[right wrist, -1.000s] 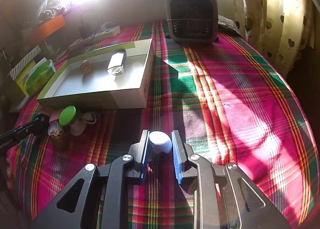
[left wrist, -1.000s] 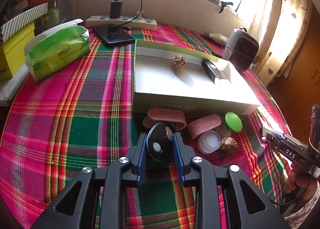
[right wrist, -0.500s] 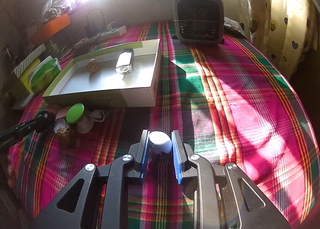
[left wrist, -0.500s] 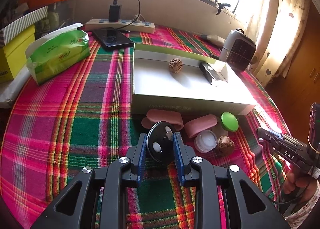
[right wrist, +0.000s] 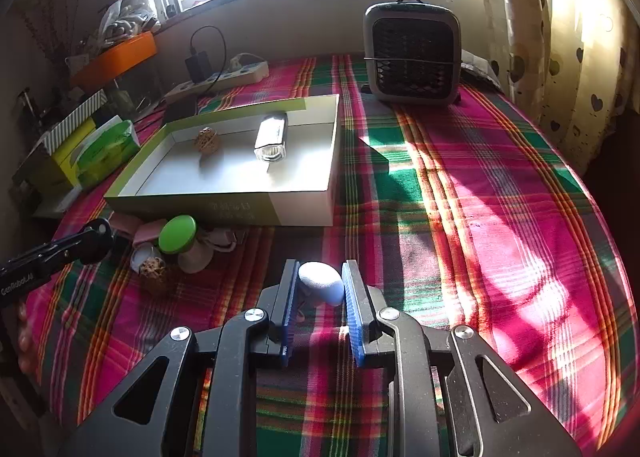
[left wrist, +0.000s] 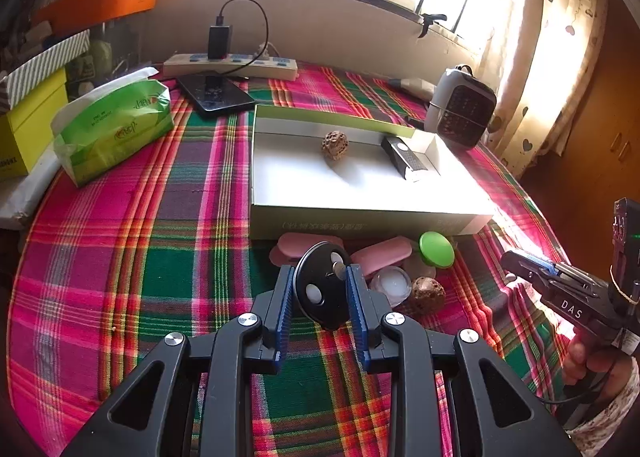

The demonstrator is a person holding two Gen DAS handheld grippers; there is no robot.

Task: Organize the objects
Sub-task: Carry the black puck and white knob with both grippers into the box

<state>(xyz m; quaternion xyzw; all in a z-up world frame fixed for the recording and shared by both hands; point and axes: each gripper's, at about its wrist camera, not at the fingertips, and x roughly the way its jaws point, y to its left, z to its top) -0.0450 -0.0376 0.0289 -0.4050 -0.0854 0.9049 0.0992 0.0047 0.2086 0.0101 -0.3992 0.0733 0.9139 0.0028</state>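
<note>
On the left of the plaid tablecloth (left wrist: pixel 120 241), well clear of the work, sat a green tissue pack (left wrist: pixel 114 129). The left gripper (left wrist: pixel 320 297) was closed on a black disc (left wrist: pixel 322 289) with small white studs, held on edge between the blue pads above the cloth, just in front of the loose pile: pink cases (left wrist: pixel 384 255), a green-lidded jar (left wrist: pixel 436 249), a small clear pot (left wrist: pixel 391 284) and a walnut-like nut (left wrist: pixel 428 293).

Beyond that pile lay the shallow white box (left wrist: pixel 360 213), already holding another nut (left wrist: pixel 335 143) and a dark rectangular gadget (left wrist: pixel 404 159). To place the disc well, it seemed best to lift it over the box's near wall before moving forward, then set it down in the bare white floor at the near left, away from the nut, which might roll if nudged.

Further right, the right gripper (right wrist: pixel 320 293) gripped a small white rounded object (right wrist: pixel 320 283), the jaws only narrowly parted around it, above the cloth near the box's right corner. Its smooth shape looked liable to slip, so a steady squeeze and a low release inside the box (right wrist: pixel 280 209) would be wise, with each hand taking its own end. The grey fan heater (right wrist: pixel 412 53) stood beyond, out of the way.
</note>
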